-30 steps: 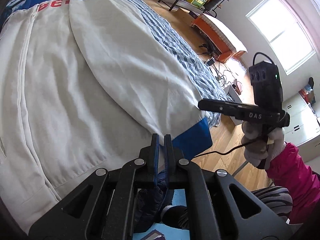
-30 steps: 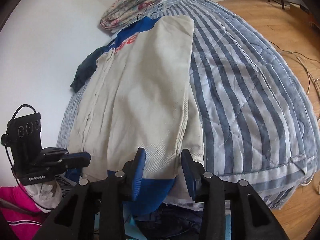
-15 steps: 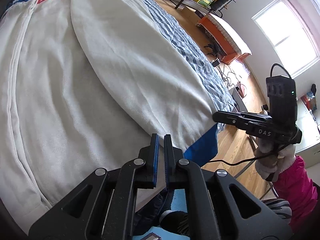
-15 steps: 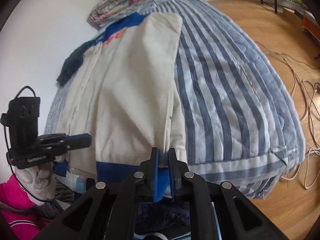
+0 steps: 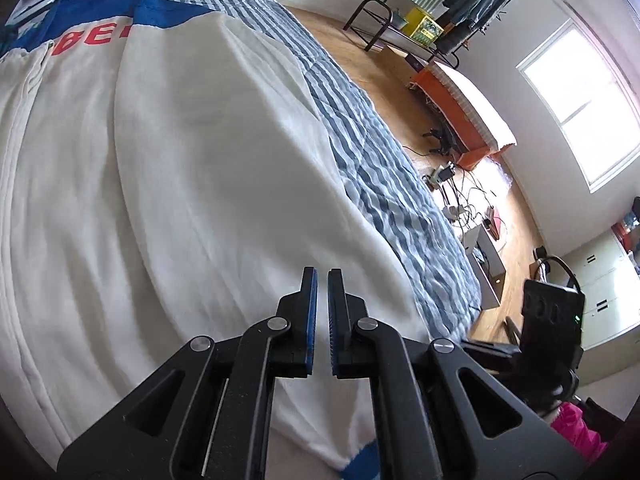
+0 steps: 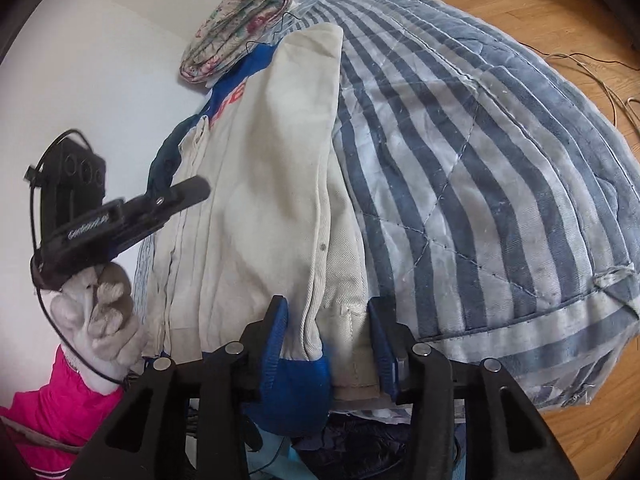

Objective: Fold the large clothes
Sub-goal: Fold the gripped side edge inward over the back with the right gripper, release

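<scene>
A cream jacket (image 5: 200, 160) with blue trim and red letters lies front-up on the bed, one sleeve (image 6: 304, 120) folded along its right side. My left gripper (image 5: 322, 280) is shut with nothing in it and hovers over the jacket's lower part. In the right wrist view the left gripper (image 6: 198, 189) hangs above the jacket's left edge. At the near hem my right gripper (image 6: 326, 312) has its jaws opening. The sleeve's blue cuff (image 6: 296, 384) and cream hem fabric lie loose between its fingers.
A blue-striped quilt (image 6: 480, 160) covers the bed. A folded floral blanket (image 6: 236, 28) and a dark garment (image 6: 164, 160) lie at the far end. Cables (image 5: 460, 196), an orange bench (image 5: 460, 108) and a clothes rack (image 5: 440, 12) stand on the wooden floor.
My right gripper closed on the hem half a second ago and now stands apart again, slightly lower. My left gripper, still shut, has moved further in over the jacket.
</scene>
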